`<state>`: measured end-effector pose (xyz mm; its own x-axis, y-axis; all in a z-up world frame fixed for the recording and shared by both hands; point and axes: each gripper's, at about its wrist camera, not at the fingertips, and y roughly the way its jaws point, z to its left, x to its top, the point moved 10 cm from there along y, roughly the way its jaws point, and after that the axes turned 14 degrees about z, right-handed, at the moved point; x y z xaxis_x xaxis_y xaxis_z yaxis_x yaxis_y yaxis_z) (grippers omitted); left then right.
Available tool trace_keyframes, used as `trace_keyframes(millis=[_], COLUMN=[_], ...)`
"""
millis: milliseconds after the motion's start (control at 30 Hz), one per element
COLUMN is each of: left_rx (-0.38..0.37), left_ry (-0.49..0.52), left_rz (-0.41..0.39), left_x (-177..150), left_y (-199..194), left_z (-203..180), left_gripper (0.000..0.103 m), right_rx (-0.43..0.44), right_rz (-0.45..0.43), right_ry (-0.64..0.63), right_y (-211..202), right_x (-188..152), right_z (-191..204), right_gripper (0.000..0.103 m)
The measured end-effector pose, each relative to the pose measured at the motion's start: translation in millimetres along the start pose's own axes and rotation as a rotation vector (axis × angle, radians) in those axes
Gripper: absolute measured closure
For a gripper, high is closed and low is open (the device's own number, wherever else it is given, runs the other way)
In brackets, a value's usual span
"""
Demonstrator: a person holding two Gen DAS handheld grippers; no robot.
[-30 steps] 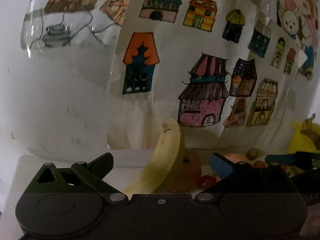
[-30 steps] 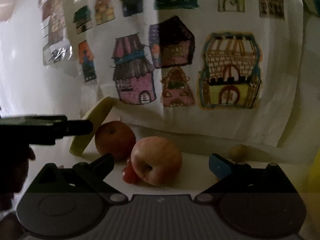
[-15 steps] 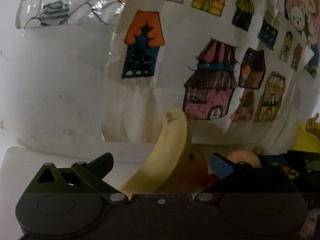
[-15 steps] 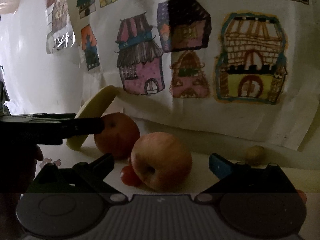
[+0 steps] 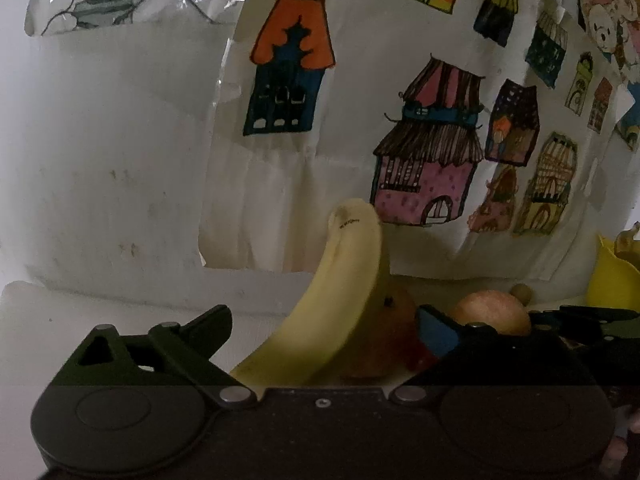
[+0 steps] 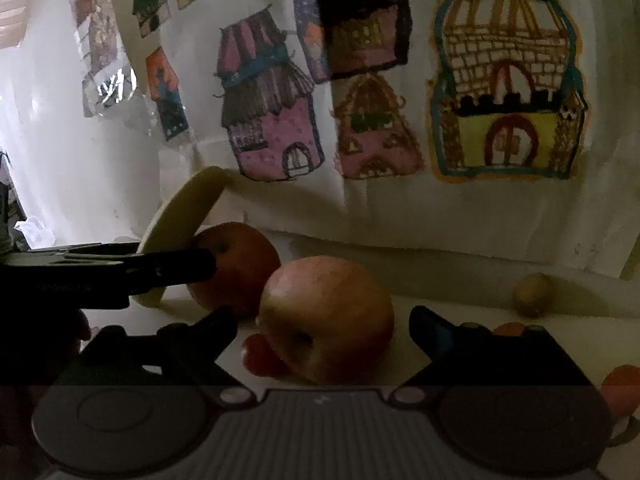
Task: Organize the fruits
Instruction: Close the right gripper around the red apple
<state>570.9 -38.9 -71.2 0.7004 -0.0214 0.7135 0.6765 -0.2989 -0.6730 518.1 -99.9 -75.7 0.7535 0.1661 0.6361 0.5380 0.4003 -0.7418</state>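
Observation:
A yellow banana (image 5: 344, 300) leans up between the fingers of my left gripper (image 5: 322, 320), whose jaws are closing without the pads touching it. Behind it sits a reddish-orange round fruit (image 5: 386, 344). In the right wrist view a pink-yellow apple (image 6: 328, 320) lies between the fingers of my right gripper (image 6: 324, 320). Its jaws are closing too, and gaps remain on both sides. A small red tomato (image 6: 260, 356) rests against the apple. The reddish-orange fruit (image 6: 236, 268) and the banana (image 6: 184, 232) stand further left, behind the left gripper's dark finger (image 6: 172, 270).
The fruit lies on a white tabletop (image 6: 460, 304) against a wall hung with a sheet of drawn houses (image 6: 500, 92). A small brownish round fruit (image 6: 534, 294) sits at the back right. Orange pieces (image 6: 624, 388) lie at the right edge. A yellow object (image 5: 612, 280) stands far right.
Both grippers have come lower and closer to the fruit. The banana and the apple look larger between their fingers. The left gripper's finger now reaches further into the right wrist view.

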Motion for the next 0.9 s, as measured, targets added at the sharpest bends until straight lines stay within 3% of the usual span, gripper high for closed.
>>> trace_keyframes(millis=[467,767,900], left_rx=[-0.044,-0.082,-0.091], left_ry=[0.0,0.027,0.045], left_rz=[-0.005,-0.012,-0.005], left_x=[-4.3,-2.4,-4.4], left_y=[-7.6,-10.6,-10.2], left_z=[-1.1,-4.7,-7.4], left_gripper=[0.024,0.048,0.05], right_rx=[0.003,0.005,0.006], right_rz=[-0.009,-0.014,-0.015], right_ry=[-0.006,-0.001,-0.001], right_y=[4.5,-0.1,0.1], right_x=[3.0,0.9,0.9], right_z=[2.1,-1.6,-1.5], right_gripper=[0.03,0.031,0.031])
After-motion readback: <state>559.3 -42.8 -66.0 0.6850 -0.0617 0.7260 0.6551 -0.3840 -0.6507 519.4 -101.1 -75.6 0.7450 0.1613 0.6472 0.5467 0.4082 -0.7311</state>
